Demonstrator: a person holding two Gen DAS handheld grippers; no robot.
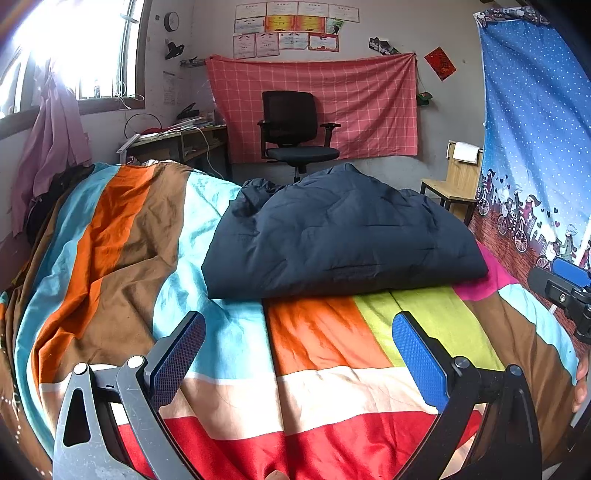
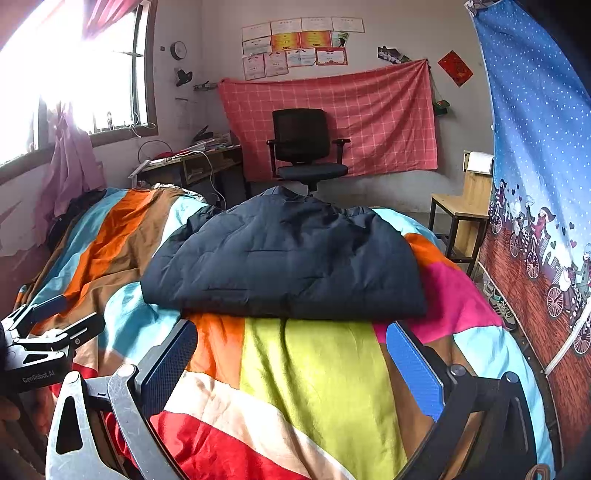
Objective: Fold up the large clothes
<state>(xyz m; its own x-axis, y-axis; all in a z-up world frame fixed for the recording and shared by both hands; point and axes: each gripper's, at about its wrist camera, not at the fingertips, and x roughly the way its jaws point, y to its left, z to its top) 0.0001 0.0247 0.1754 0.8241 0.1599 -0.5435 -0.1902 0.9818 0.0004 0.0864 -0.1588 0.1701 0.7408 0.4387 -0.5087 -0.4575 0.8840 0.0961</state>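
Navy jacket [image 1: 343, 236] folded on striped bedspread [image 1: 229, 339]. Left gripper [image 1: 299, 354] and right gripper [image 2: 291, 358] both released, empty, near jacket's front edge.

A lived-in bedroom: a bed under a striped bedspread [image 1: 110, 240], a cluttered desk [image 1: 177, 138] by the window [image 1: 74, 48], an office chair [image 1: 295, 129], certificates [image 1: 291, 29] pinned on the wall.

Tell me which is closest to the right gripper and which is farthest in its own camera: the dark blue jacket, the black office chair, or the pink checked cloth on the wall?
From the right gripper, going outward:
1. Dark blue jacket, lying on the striped bedcover just ahead.
2. Black office chair, past the bed's far end.
3. Pink checked cloth, hanging on the back wall behind the chair.
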